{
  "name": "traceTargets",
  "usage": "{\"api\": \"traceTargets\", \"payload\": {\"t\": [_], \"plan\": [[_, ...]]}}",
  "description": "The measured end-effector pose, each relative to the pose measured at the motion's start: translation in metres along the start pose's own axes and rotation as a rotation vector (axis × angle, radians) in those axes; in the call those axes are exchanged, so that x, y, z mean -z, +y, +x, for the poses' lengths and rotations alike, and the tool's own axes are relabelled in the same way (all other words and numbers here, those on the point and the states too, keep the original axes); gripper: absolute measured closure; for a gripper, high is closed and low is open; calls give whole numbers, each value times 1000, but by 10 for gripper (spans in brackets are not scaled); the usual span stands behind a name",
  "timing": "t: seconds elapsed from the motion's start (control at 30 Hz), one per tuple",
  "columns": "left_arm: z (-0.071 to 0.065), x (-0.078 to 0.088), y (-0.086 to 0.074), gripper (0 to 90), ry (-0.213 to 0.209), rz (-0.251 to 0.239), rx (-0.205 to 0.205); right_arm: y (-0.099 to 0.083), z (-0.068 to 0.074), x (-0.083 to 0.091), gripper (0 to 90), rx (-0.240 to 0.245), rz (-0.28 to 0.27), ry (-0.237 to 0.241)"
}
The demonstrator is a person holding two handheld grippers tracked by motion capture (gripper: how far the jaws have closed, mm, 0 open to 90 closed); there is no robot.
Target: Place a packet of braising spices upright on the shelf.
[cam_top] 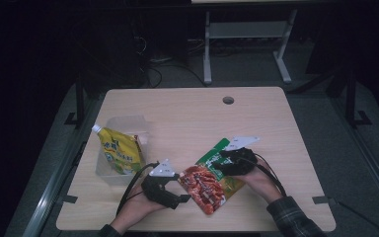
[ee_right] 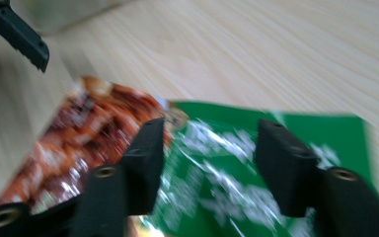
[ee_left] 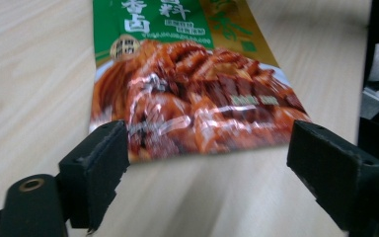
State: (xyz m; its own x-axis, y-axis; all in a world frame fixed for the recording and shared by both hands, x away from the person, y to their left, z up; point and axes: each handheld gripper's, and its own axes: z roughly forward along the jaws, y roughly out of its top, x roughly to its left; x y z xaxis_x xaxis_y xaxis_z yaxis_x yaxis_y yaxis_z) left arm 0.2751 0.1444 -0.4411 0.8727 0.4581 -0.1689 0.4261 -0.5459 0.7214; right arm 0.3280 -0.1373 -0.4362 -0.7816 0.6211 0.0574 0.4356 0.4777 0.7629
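1. Glossy foil snack packet (cam_top: pixel 208 180), green and red, lies flat on the wooden table (cam_top: pixel 187 113) between both grippers.
2. Left gripper (ee_left: pixel 205 163): jaws apart, empty.
3. Right gripper (ee_right: pixel 207 163): jaws apart above the packet.
4. Clear plastic bin (cam_top: pixel 109 170) holds a yellow pouch (cam_top: pixel 121 153).

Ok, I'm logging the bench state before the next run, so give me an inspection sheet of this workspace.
Surface: light wooden table with a round cable hole near the far edge.
Job's things: green and red food packet lying flat near the front edge.
Clutter: clear plastic container at the left, holding a yellow spouted pouch.
Grippers: left gripper open, its jaws wide apart at the packet's near edge; right gripper open above the packet's green end, pads not pressing it.
Cables: a black cable trails from the left gripper, another from the right.
Surroundings: dark room, grey floor, a white desk frame behind.
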Motion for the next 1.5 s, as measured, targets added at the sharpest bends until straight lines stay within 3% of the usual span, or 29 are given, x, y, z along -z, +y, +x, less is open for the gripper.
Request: {"api": "traceTargets", "payload": {"t": [0.2, 0.37, 0.53, 0.63, 0.73, 0.83, 0.9, 1.2, 1.3, 1.5], "plan": [[10, -22, 22, 136, 42, 16, -28, -24, -9, 26, 345, -69, 15, -59], [27, -41, 36, 135, 68, 35, -16, -42, -12, 43, 319, -100, 15, -94], [46, -61, 43, 136, 47, 74, 18, -52, -10, 55, 310, -107, 9, -98], [47, -73, 45, 142, 36, 83, 26, -56, -9, 59, 307, -118, 7, -97], [44, -77, 46, 156, 28, 95, -8, -58, -9, 61, 305, -125, 3, -100], [39, -77, 46, 219, 35, 95, -46, -57, -10, 63, 302, -131, -4, -105], [37, -77, 46, 244, 40, 95, -48, -57, -11, 63, 300, -133, -6, -108], [26, -78, 48, 795, 63, 109, -103, -56, -13, 67, 283, -144, -19, -128], [24, -77, 49, 847, 86, 120, -132, -55, -14, 68, 276, -145, -25, -133], [28, -74, 49, 893, 63, 102, -103, -55, -15, 71, 257, -155, -41, -148]]}}
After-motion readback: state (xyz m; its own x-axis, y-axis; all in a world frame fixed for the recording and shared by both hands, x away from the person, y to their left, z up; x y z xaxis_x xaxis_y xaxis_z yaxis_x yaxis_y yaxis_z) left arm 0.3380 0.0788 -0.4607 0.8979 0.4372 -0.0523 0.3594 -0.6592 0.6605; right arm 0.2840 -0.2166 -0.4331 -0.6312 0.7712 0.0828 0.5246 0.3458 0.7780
